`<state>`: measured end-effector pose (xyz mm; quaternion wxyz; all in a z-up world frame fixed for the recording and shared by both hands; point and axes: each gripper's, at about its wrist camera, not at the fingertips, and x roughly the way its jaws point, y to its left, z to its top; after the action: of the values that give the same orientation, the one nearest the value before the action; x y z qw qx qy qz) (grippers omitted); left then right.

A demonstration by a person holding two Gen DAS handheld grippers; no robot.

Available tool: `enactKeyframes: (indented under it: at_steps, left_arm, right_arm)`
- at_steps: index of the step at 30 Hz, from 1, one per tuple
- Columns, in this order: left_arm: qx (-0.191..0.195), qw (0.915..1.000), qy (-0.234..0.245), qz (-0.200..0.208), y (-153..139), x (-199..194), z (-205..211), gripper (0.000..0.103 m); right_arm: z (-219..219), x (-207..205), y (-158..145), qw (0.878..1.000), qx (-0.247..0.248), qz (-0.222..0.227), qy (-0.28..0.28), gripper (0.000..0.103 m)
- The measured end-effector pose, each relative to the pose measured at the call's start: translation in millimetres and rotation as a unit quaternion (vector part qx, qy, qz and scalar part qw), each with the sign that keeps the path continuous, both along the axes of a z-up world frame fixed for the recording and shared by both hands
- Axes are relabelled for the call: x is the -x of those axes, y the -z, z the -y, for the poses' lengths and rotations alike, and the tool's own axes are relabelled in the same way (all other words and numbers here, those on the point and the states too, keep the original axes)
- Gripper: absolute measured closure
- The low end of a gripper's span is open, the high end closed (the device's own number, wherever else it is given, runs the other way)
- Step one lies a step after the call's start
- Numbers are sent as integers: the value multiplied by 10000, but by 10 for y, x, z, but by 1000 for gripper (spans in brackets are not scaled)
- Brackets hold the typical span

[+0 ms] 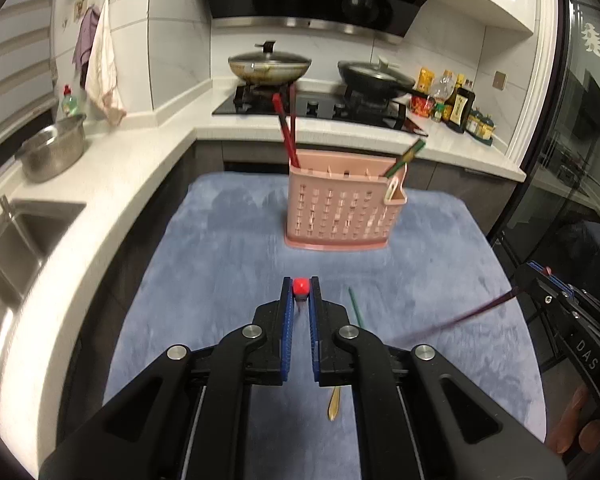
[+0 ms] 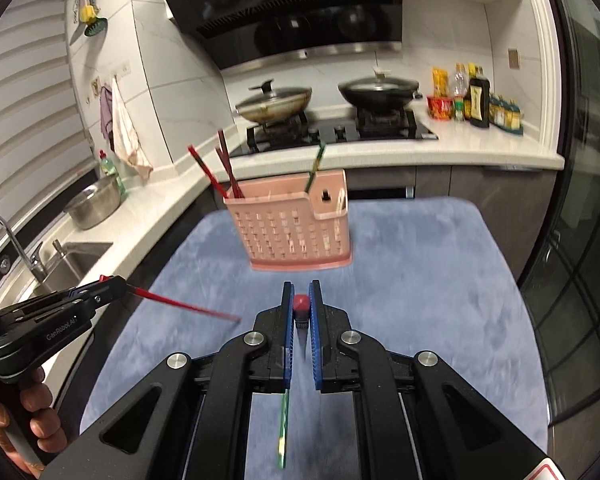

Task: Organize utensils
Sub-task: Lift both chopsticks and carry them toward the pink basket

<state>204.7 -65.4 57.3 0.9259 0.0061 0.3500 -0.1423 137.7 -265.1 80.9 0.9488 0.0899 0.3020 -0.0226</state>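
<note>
Room: a kitchen with a white L-shaped counter [image 1: 148, 148], a steel sink [image 1: 16, 236] at the left and a black range hood [image 2: 300, 12] above the hob.
Surface: one blue plush mat [image 1: 228, 248] covers the table in front of the counter.
Hob: one black gas hob [image 1: 312, 108] with two lidded pans, a steel wok [image 1: 269, 66] on the left burner and a black pan [image 1: 374, 76] on the right.
Counter items: one steel bowl [image 1: 52, 152] near the sink; a cluster of bottles and jars [image 1: 456, 108] right of the hob, too crowded to count.
Holder: one pink slotted utensil basket [image 1: 340, 208] stands upright toward the far end of the mat.
In the holder: two red chopsticks [image 2: 224, 168] lean in its left end; one green chopstick [image 2: 315, 168] leans in its right end.
On the mat: one green chopstick [image 1: 356, 308] and one gold utensil tip [image 1: 334, 404] lie near the left gripper; the right wrist view shows one green patterned stick [image 2: 284, 428] beneath its own fingers.
Left gripper [image 1: 301, 292]: fingers nearly closed, pinching the red cap end of one red chopstick [image 2: 180, 302], which juts out sideways.
Right gripper [image 2: 301, 306]: fingers nearly closed, pinching the red cap end of one dark red chopstick [image 1: 460, 320], blurred.
</note>
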Motion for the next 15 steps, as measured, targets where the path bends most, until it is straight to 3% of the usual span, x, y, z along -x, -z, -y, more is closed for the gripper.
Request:
enactKeyframes:
  at_steps: [15]
  left_arm:
    - [93, 9987, 133, 476, -668, -413, 185, 96]
  right_arm:
    - [60, -424, -522, 9990, -18, 434, -84, 95]
